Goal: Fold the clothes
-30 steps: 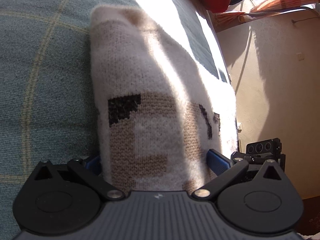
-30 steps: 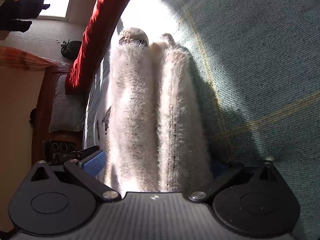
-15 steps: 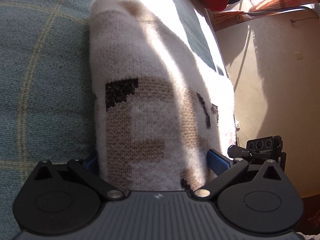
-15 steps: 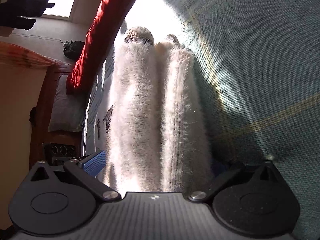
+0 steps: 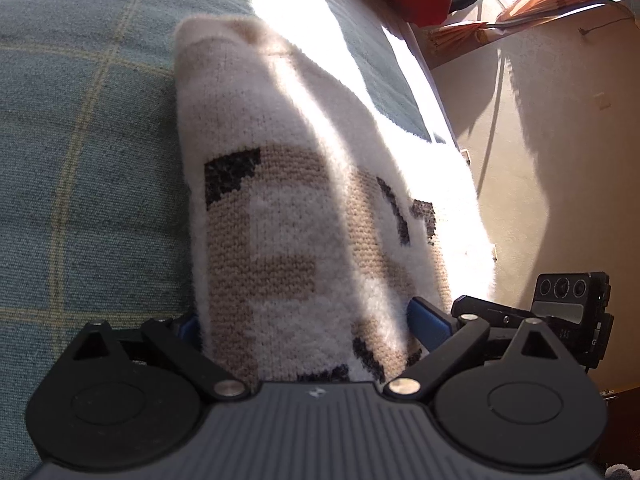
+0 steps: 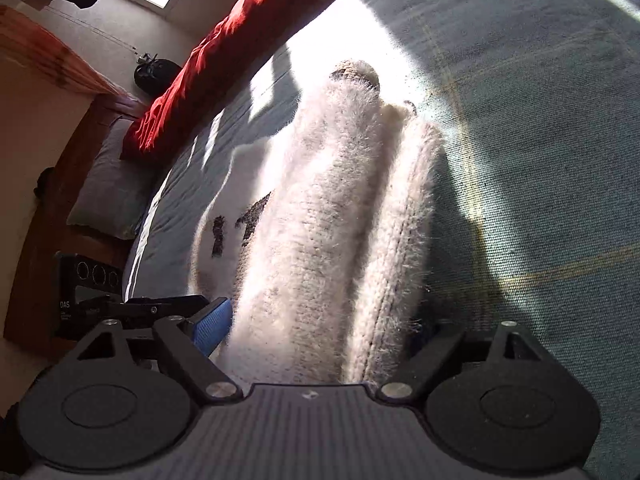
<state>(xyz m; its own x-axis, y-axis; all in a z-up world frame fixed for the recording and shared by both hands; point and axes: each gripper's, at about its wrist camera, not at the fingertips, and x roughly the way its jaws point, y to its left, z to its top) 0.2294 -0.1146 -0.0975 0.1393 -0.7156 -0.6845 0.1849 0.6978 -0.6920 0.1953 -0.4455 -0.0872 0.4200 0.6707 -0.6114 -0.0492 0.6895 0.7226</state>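
On the blue-green checked bedspread (image 5: pixel 80 160) my left gripper (image 5: pixel 316 326) straddles one end of the cream knitted sweater (image 5: pixel 288 200), jaws wide and closing, the thick fold between the blue pads (image 5: pixel 430 322); I can't tell whether they bite yet. The brown and black pattern faces up here. To do this well, I judge both ends should be pinched at the same moment, deep enough to catch every layer, so the bundle goes over as one. Moving rightward, my right gripper (image 6: pixel 316 322) sits at the other end of the sweater (image 6: pixel 332 220), jaws also closing around two fuzzy rolls, one blue pad (image 6: pixel 212 326) just beside the wool. The rolls look bulky, so a shallow bite could drop the inner layer. Around us: a red blanket (image 6: pixel 224 52) along the far edge, a grey pillow (image 6: pixel 112 184) by the wooden bed frame (image 6: pixel 48 216). Hard sun and shadow stripe the wool, hiding the edges. Nothing lies on the open bedspread (image 6: pixel 540 140) beyond.
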